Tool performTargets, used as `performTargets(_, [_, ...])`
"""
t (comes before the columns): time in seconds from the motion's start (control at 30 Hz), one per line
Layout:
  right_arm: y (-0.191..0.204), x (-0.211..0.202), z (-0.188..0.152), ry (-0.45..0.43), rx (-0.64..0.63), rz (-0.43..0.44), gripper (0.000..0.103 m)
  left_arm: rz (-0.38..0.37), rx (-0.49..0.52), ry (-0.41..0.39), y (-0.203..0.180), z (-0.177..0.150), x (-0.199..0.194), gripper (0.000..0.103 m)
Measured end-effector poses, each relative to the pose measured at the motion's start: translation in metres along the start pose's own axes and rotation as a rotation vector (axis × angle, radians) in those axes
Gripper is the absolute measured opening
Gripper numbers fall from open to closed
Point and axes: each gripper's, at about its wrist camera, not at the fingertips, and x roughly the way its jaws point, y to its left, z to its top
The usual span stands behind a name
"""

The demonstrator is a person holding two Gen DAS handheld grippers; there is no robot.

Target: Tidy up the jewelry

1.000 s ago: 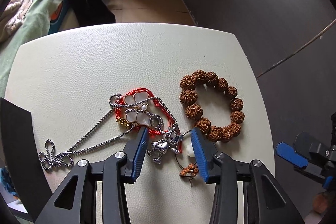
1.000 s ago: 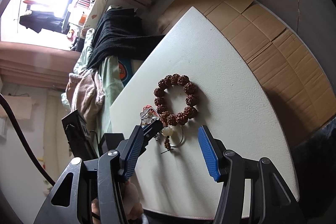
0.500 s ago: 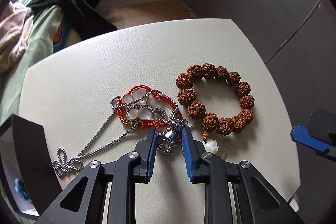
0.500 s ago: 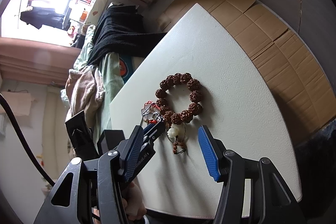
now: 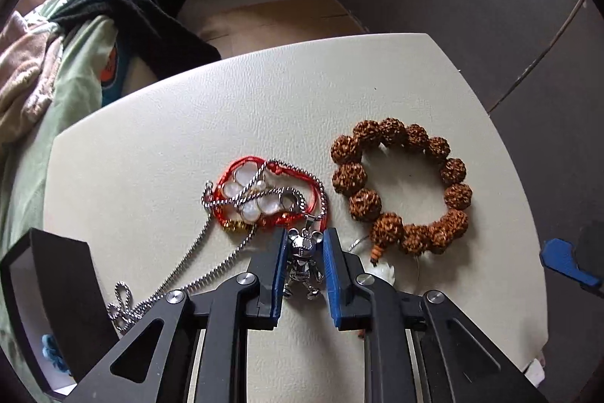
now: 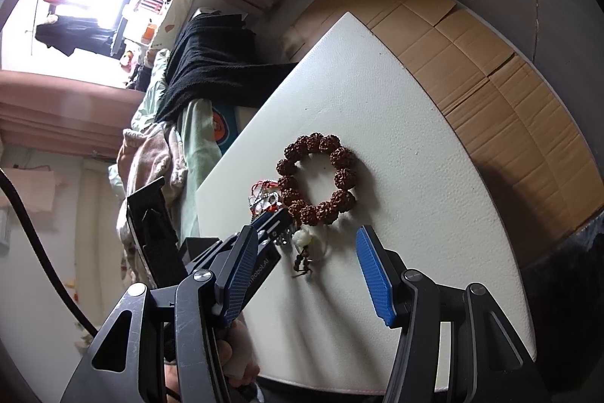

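The left gripper [image 5: 304, 244] reaches forward and low, its two black fingers tipped with blue pads [image 5: 280, 270]. The jaws are drawn in close, pressing on either side of a small silver bear pendant [image 5: 302, 261]. In the right wrist view, this gripper enters from the left, and a bare hand [image 6: 234, 361] shows beneath it, wrapped around its handle. The right gripper [image 6: 302, 278] hangs higher, angled down, its fingers spread wide with nothing between the blue pads [image 6: 372, 274]. One of its blue tips [image 5: 566, 261] appears at the right edge of the left wrist view.
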Motion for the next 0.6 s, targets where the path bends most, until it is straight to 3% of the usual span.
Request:
performTargets(0.33, [0.006,0.003,-0.003,0.002,-0.012,0.006,0.055,-0.126,-0.077,-0.04,0.024,-0.016,-0.04,0.017])
performTargets(0.6, [0.018,0.02,-0.007,0.032,-0.038,-0.005,0.055,-0.14,-0.081,-0.152,0.033,-0.012,-0.098,0.017])
